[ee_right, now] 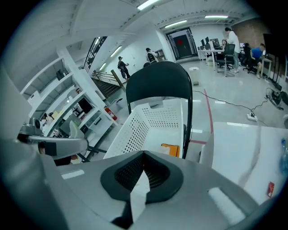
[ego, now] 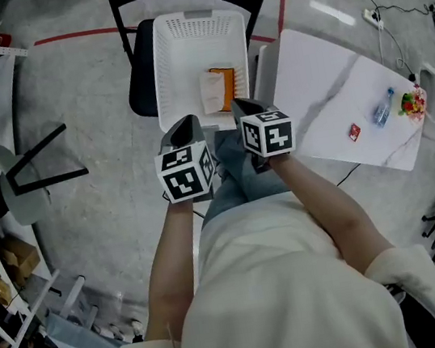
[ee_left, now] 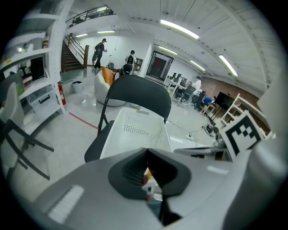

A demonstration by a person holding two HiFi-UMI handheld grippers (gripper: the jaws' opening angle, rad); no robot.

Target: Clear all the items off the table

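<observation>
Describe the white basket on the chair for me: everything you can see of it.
The white basket is a rectangular open-topped tub, plastic by its look, with perforated walls. It sits upright on the black chair, left of the white table in the head view. Inside, near its right wall, lie an orange packet and a pale packet, touching.

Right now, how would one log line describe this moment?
left gripper shut; right gripper shut; both near white perforated plastic basket on black chair; blue plastic bottle, red packet on white table
</observation>
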